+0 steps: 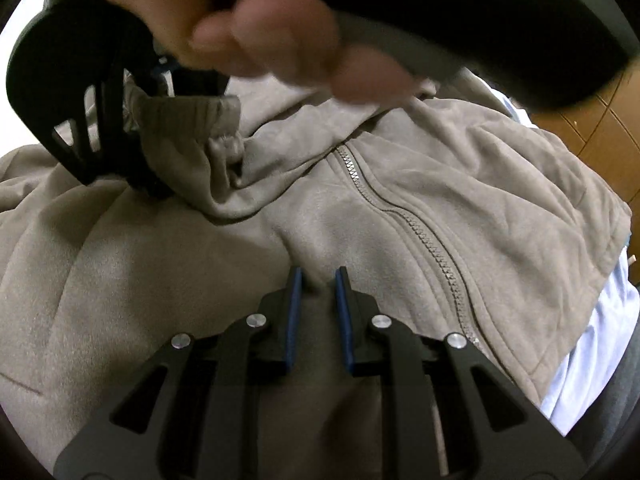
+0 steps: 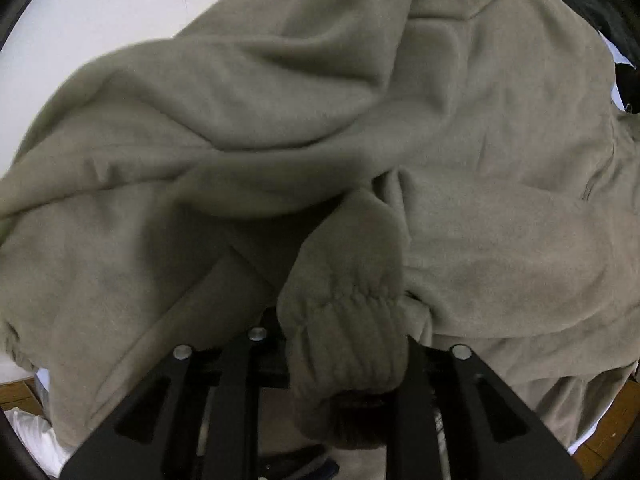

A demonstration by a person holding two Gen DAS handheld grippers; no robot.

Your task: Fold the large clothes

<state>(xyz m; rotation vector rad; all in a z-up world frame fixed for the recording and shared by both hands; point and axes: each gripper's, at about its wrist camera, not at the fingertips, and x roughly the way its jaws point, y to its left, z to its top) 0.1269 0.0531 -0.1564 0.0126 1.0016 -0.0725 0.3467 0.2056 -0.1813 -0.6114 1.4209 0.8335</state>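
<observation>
Between the jaws of the left gripper (image 1: pixel 319 280) lies a low ridge of the beige fleece jacket (image 1: pixel 360 216). These jaws stand narrow, with a small gap, and I cannot tell whether the blue pads (image 1: pixel 294 316) pinch the cloth or only press down on it. Beyond the jaws and a little to their right, the zipper (image 1: pixel 420 232) runs away over the jacket front.

In the right wrist view, the elastic sleeve cuff (image 2: pixel 352 320) lies over the fingers of the right gripper (image 2: pixel 344 376) and hides their tips, so I cannot tell whether the cuff is pinched or already free. From the left wrist view, the same gripper stands beyond the left jaws and to their left, pointing down with the cuff at it, and a blurred hand (image 1: pixel 256 36) holds its handle.

My judgement is that the step is laying the sleeve across the front of the jacket. To do it well, the left gripper should keep the body pressed flat so that it does not slide. The right one should set the cuff down close to the zipper, with the sleeve straight and not twisted, and open its jaws only when the cuff rests on the cloth. Fleece is thick and springy, so a fold may rise again if it is not smoothed.
</observation>
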